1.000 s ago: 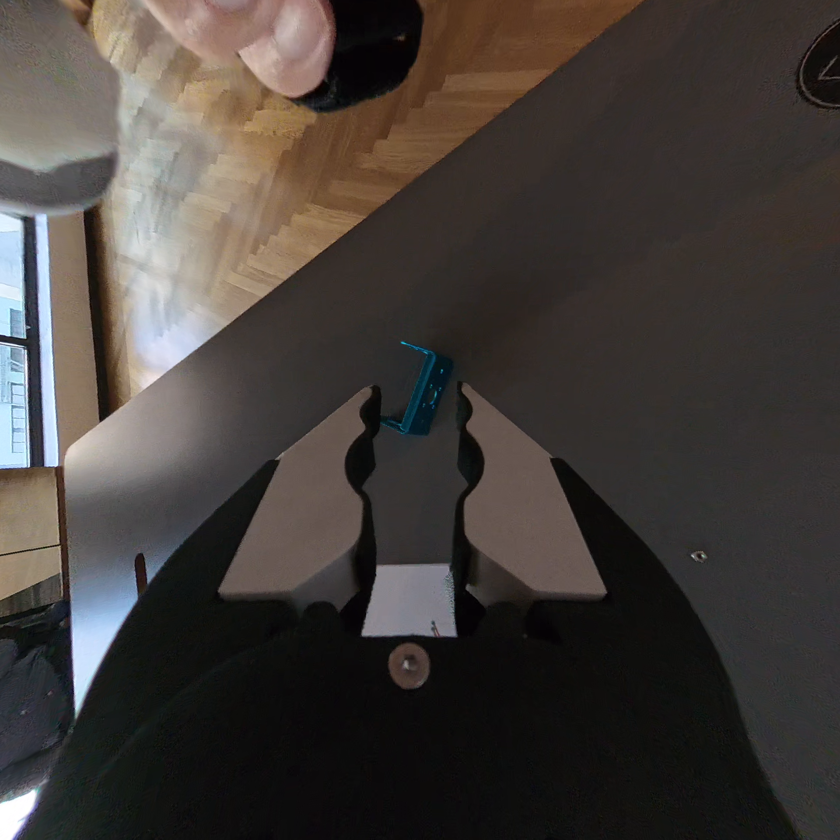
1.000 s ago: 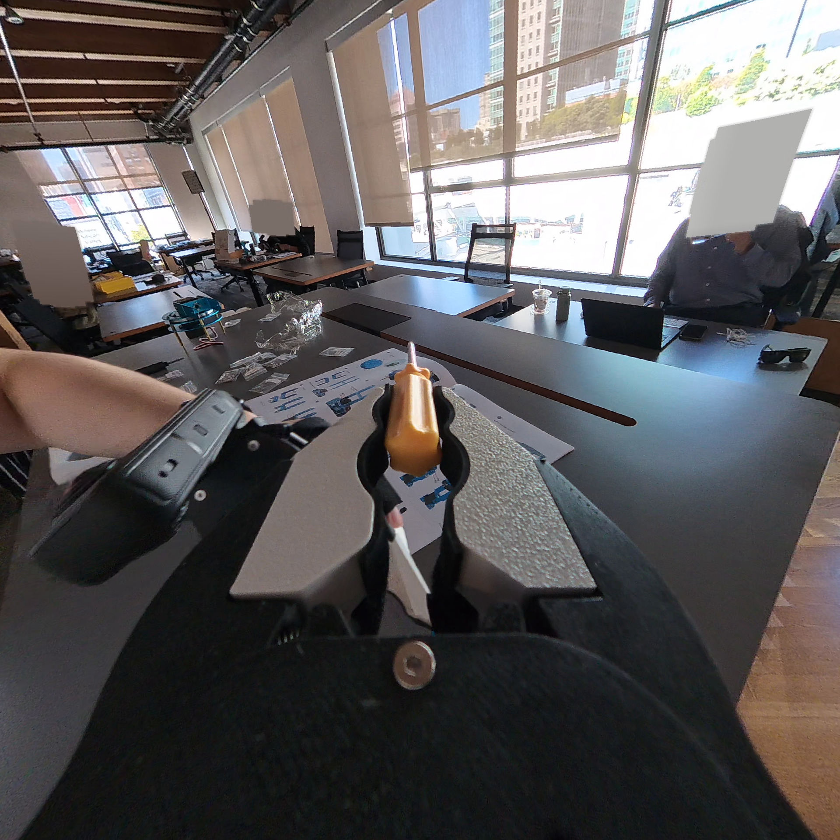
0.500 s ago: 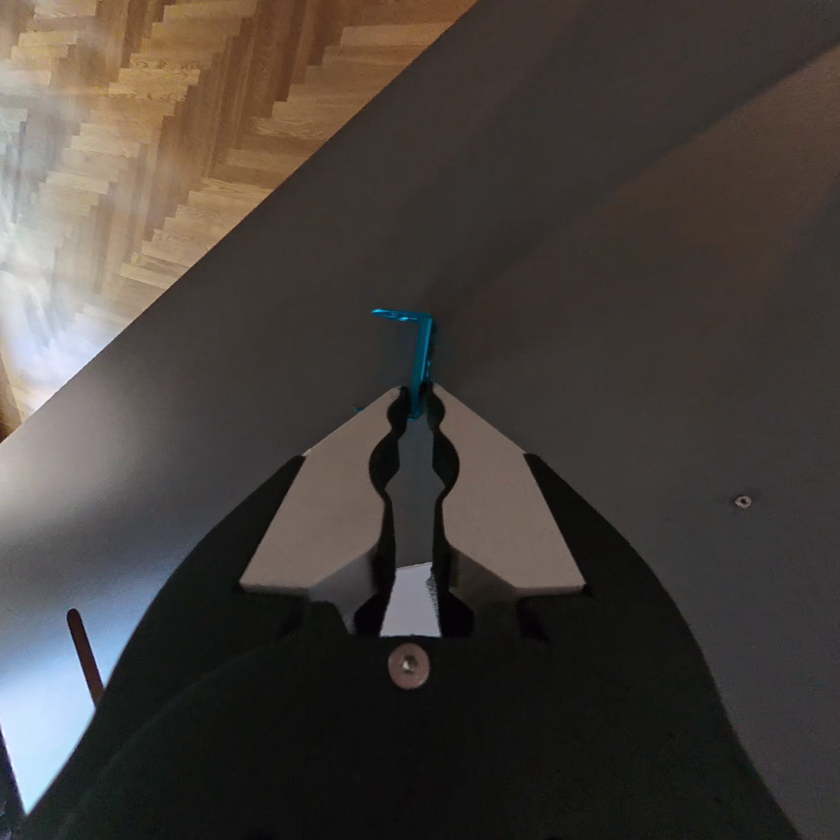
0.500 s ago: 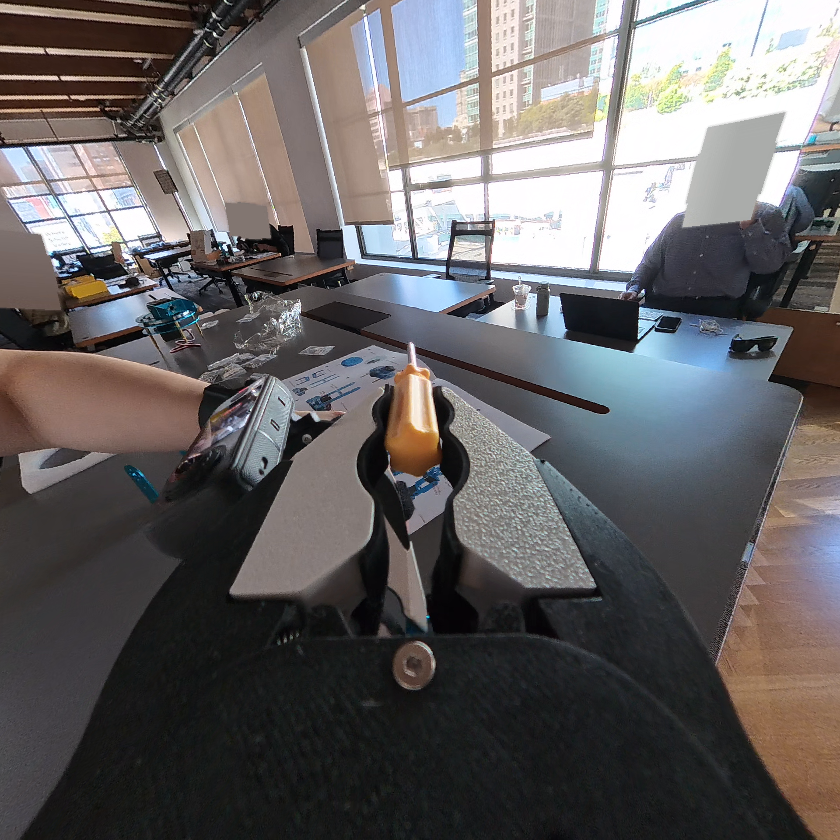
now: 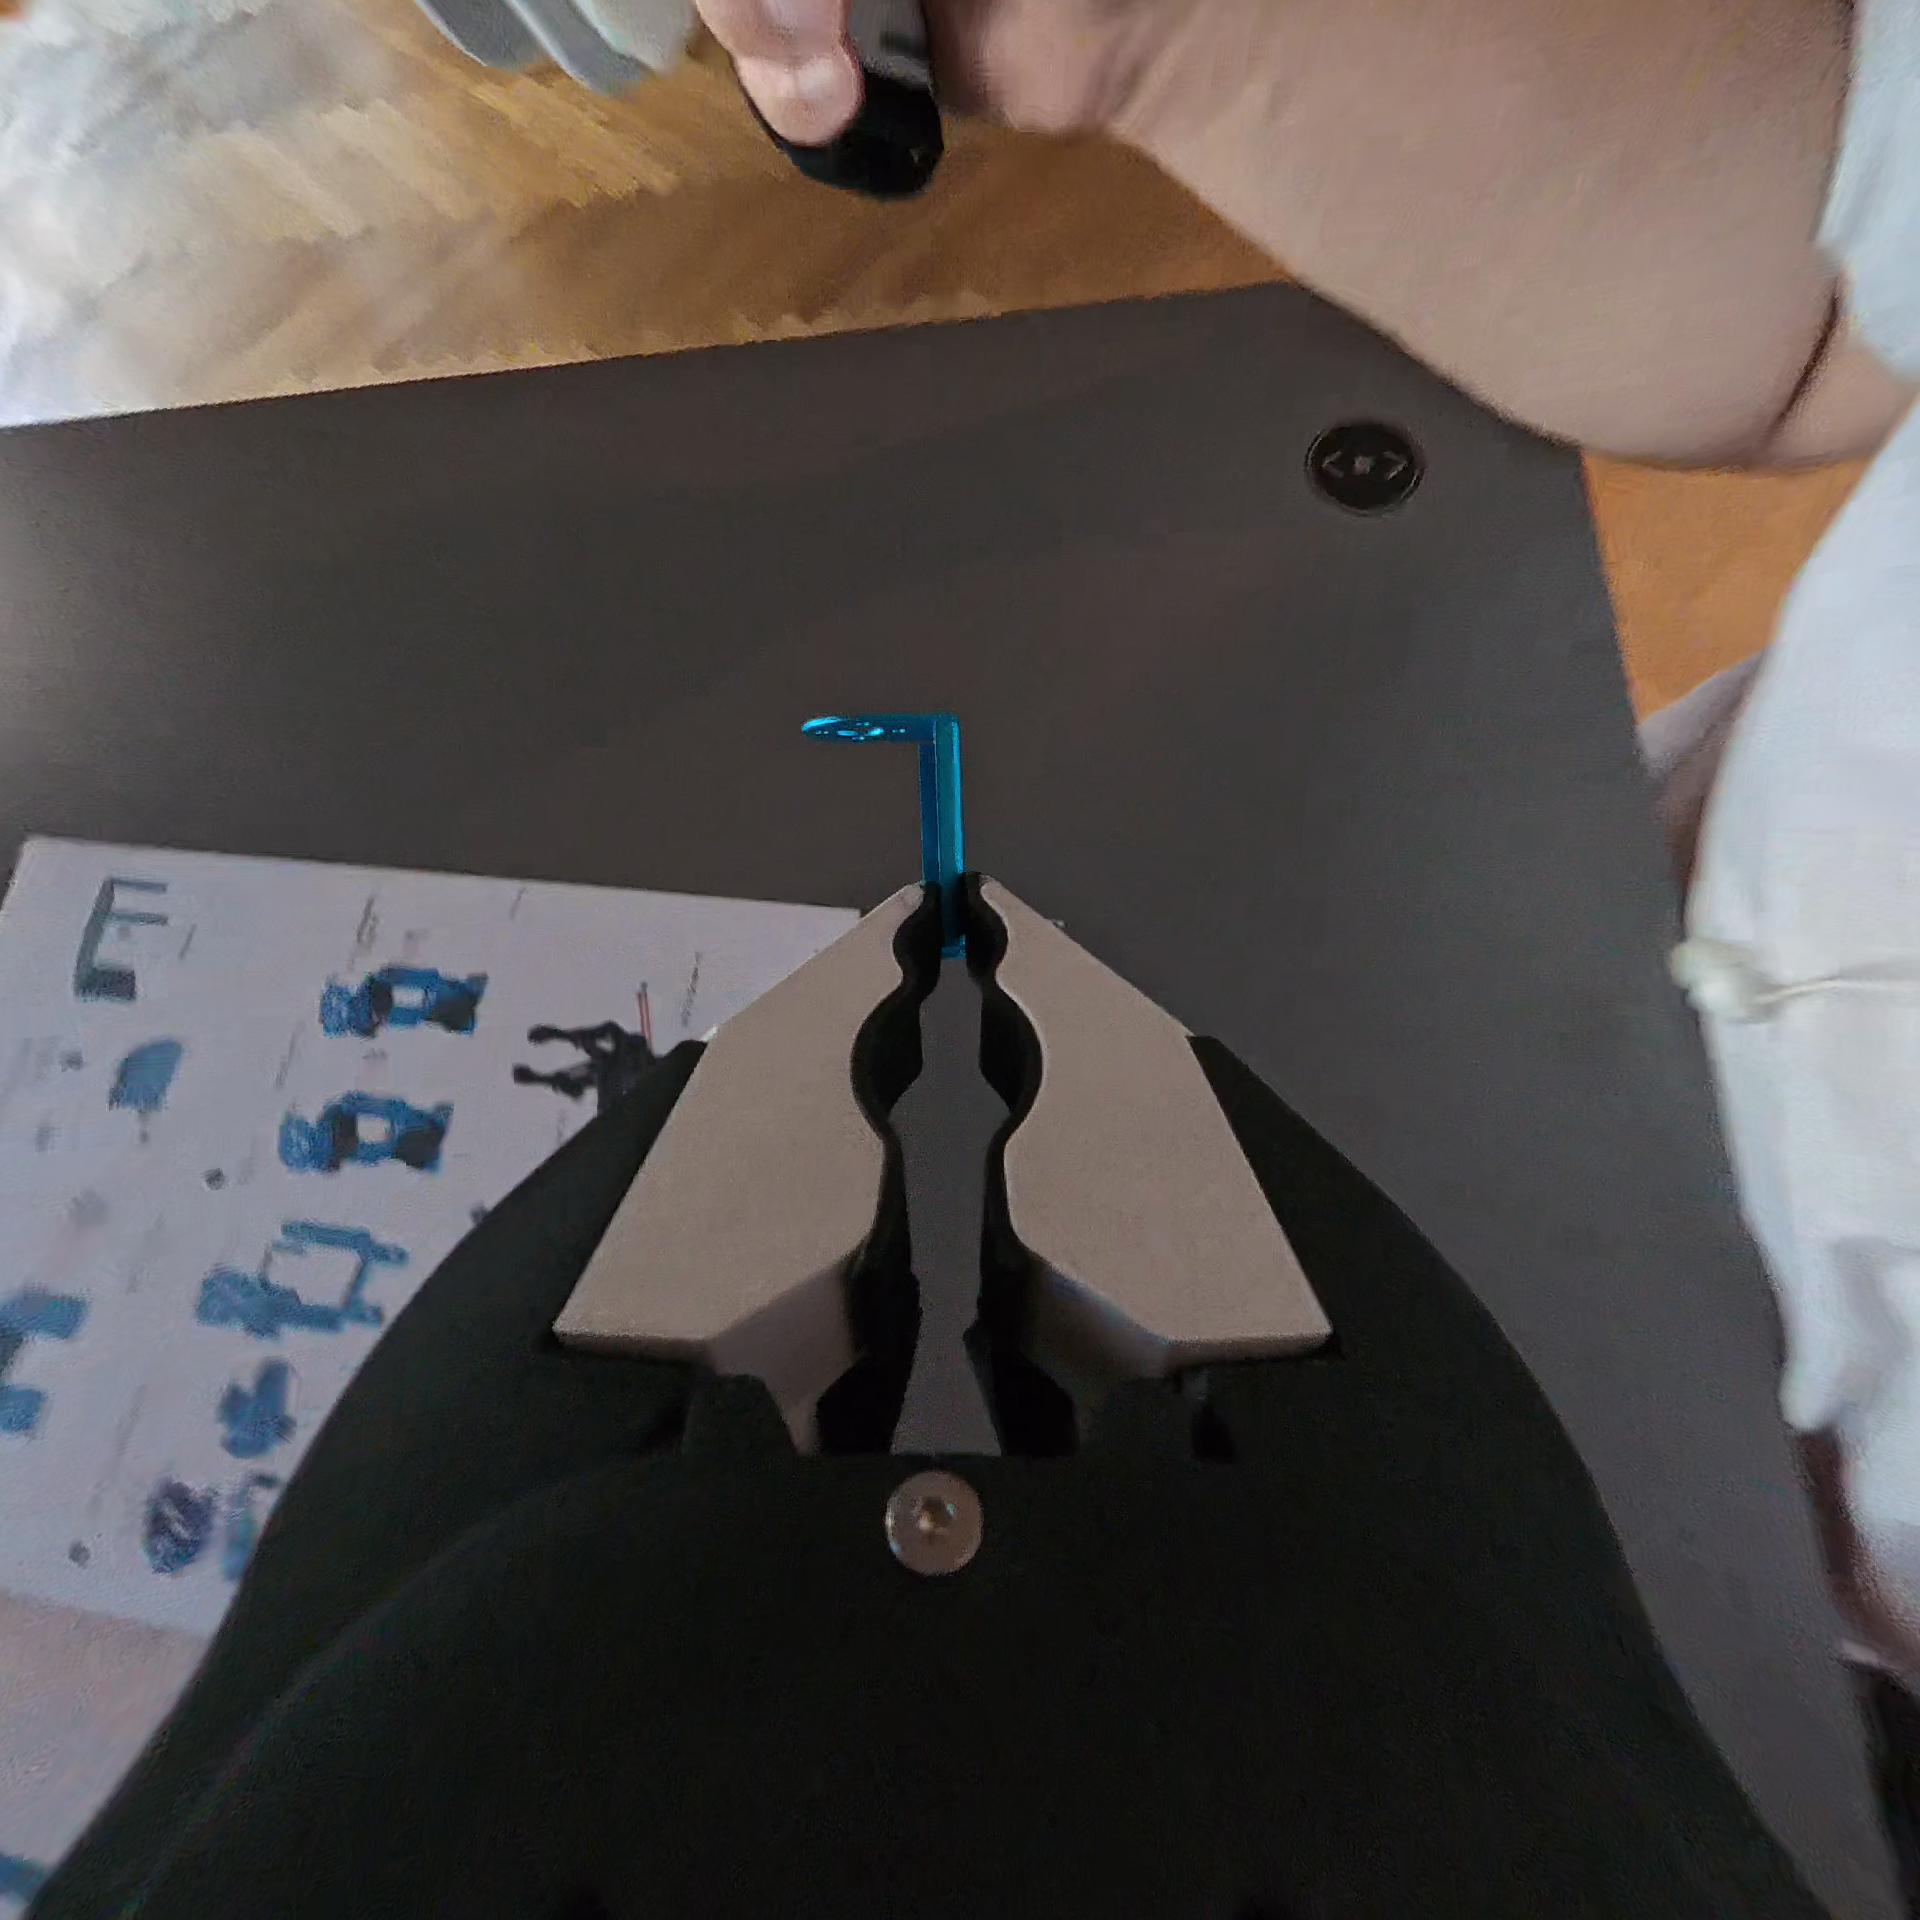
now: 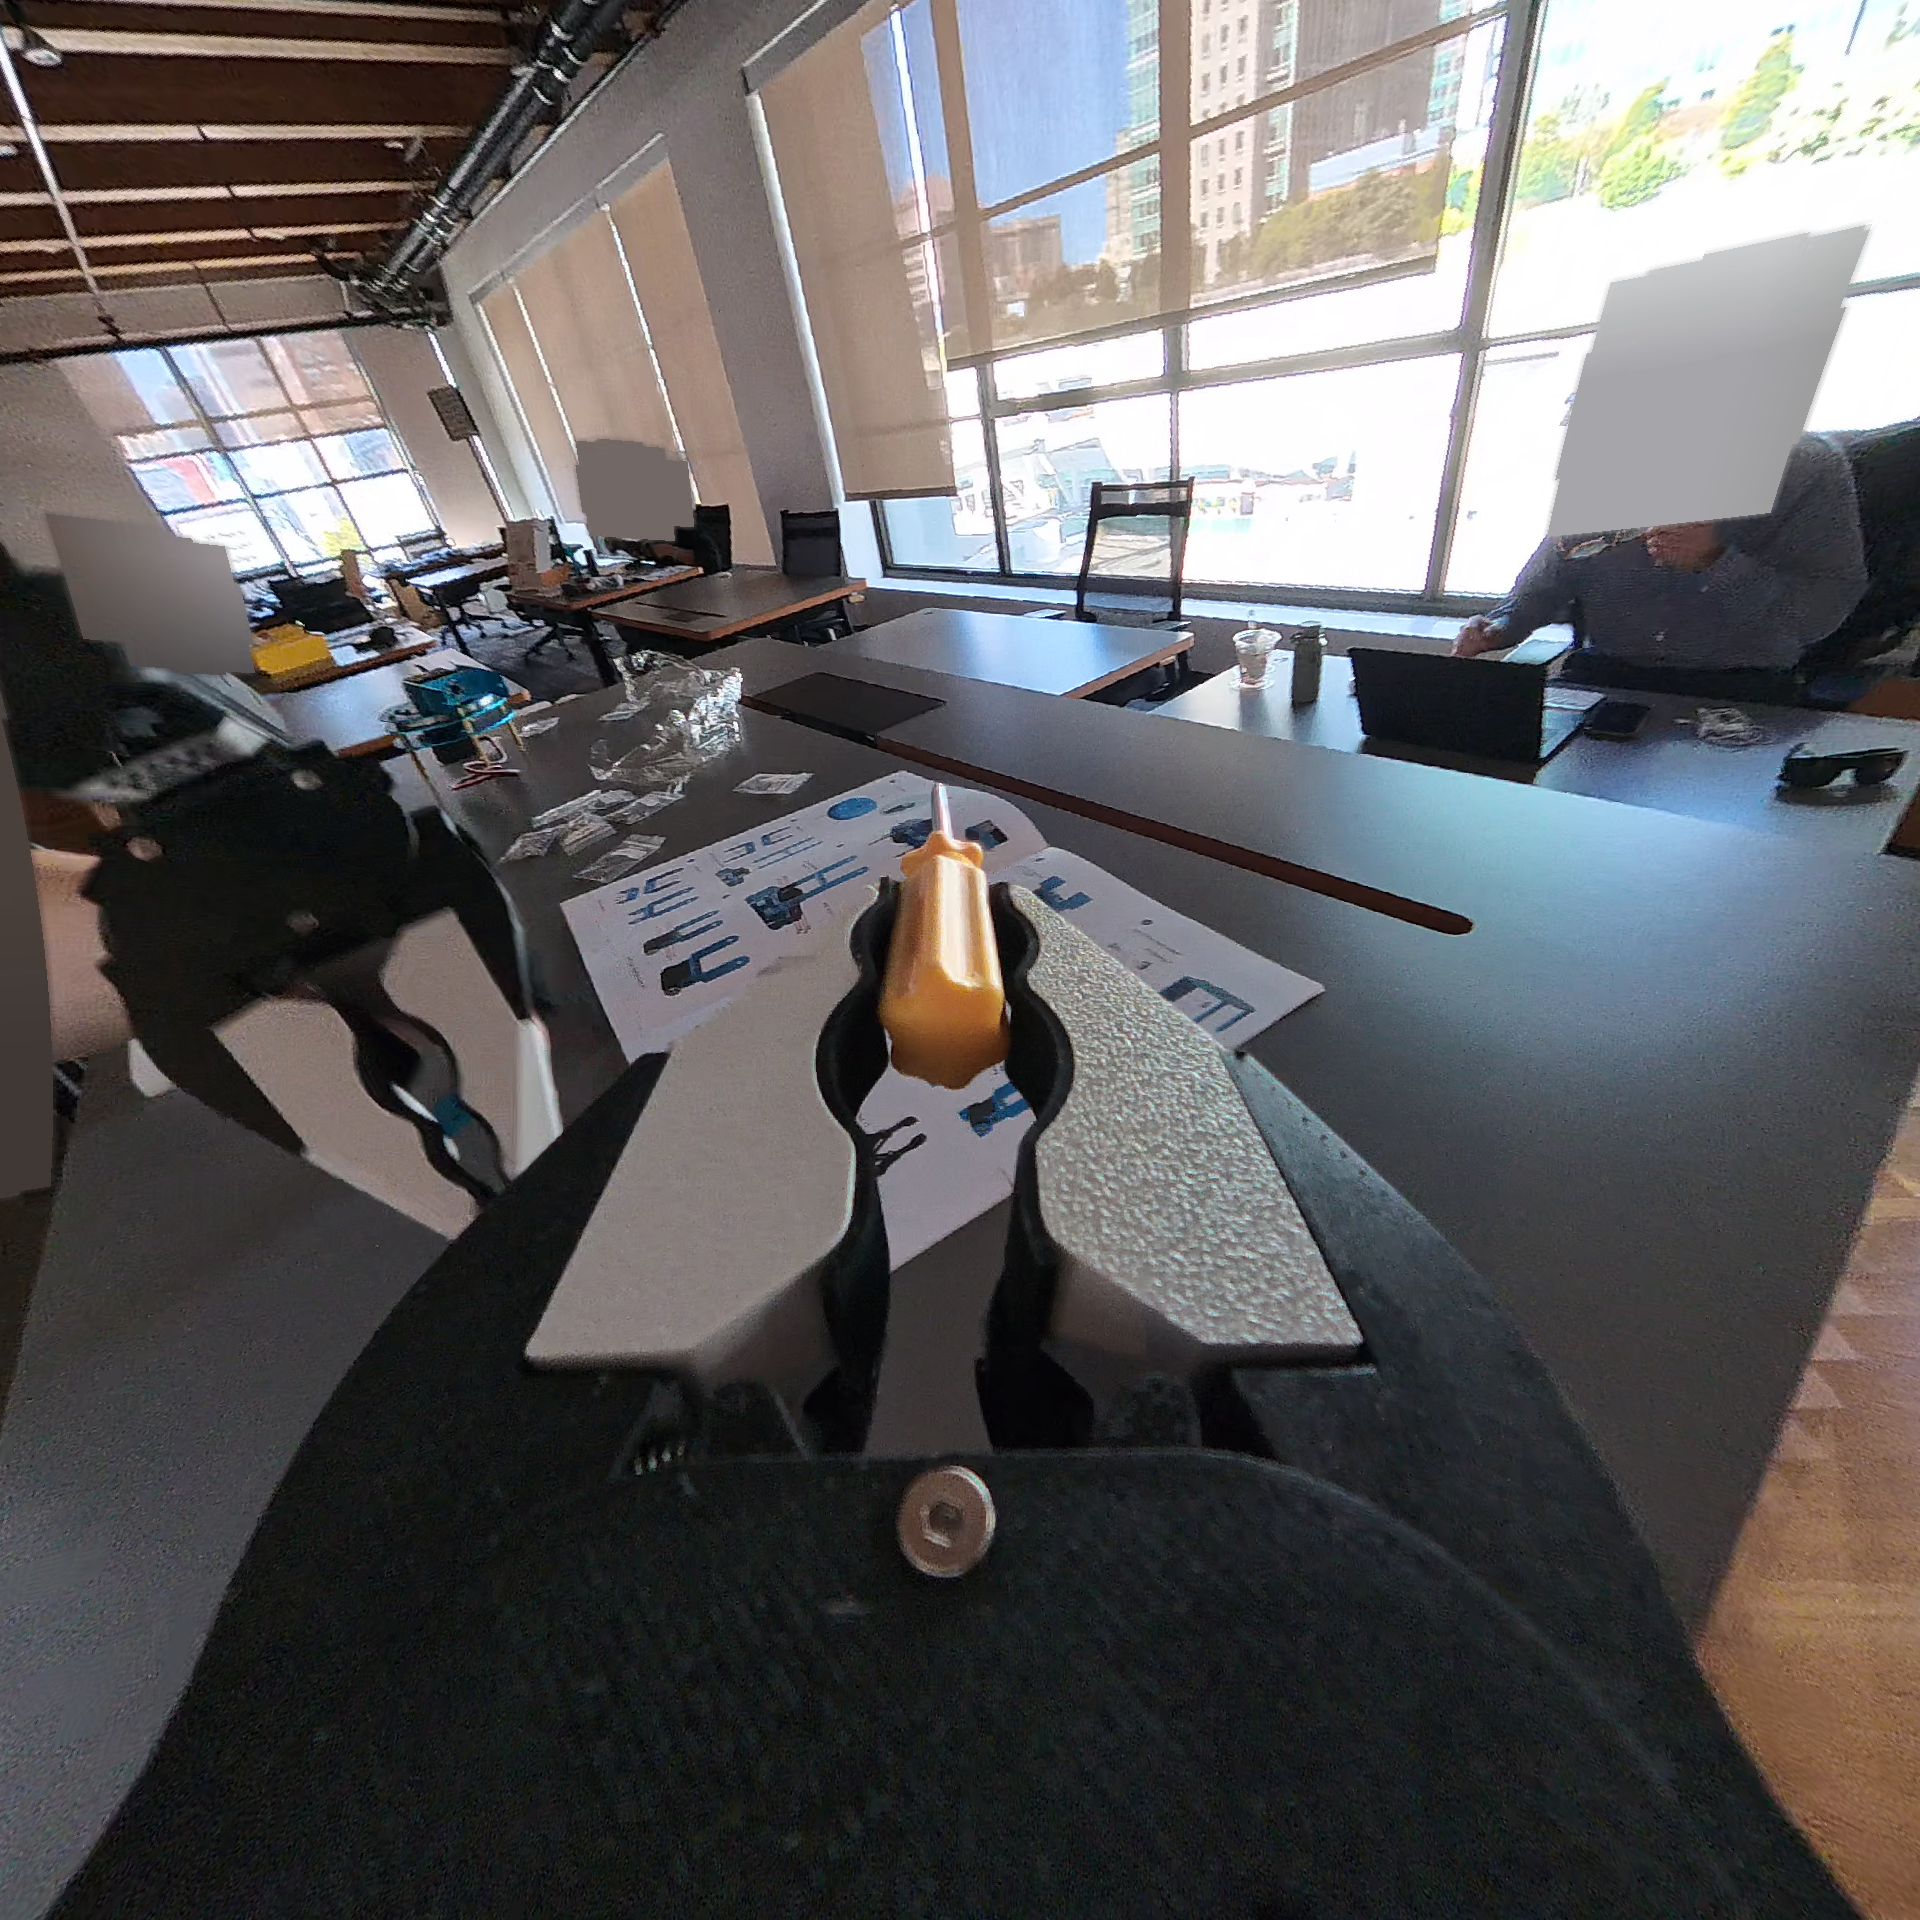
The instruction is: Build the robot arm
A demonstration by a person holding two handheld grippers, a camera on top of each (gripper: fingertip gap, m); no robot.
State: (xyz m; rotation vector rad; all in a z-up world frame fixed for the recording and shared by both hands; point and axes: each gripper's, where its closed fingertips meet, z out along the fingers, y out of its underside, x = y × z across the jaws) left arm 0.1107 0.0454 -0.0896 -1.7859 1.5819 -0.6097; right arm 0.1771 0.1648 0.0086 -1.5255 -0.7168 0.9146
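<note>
Left gripper (image 5: 943, 914) clamping a blue bracket (image 5: 940, 800), right gripper (image 6: 940, 935) clamping a yellow screwdriver (image 6: 940, 977), over a dark table (image 5: 1247, 727) near its corner, printed sheet (image 6: 727, 914) beneath, wood floor (image 5: 520, 260) beyond.

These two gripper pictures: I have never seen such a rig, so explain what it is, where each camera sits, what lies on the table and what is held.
No robot here: a person carries a hand-held clamp with two grey fingers in each hand, and a camera on each looks along its fingers.

The left wrist view looks down on the dark grey table. The left gripper is shut on a small blue L-shaped metal bracket, pinched at the fingertips. A white printed sheet with blue drawings lies to one side, and the person's bare forearm crosses above.

The right wrist view looks across an office. The right gripper is shut on the handle of a small yellow-handled screwdriver, shaft pointing forward. Farther off lie clear plastic bags.
</note>
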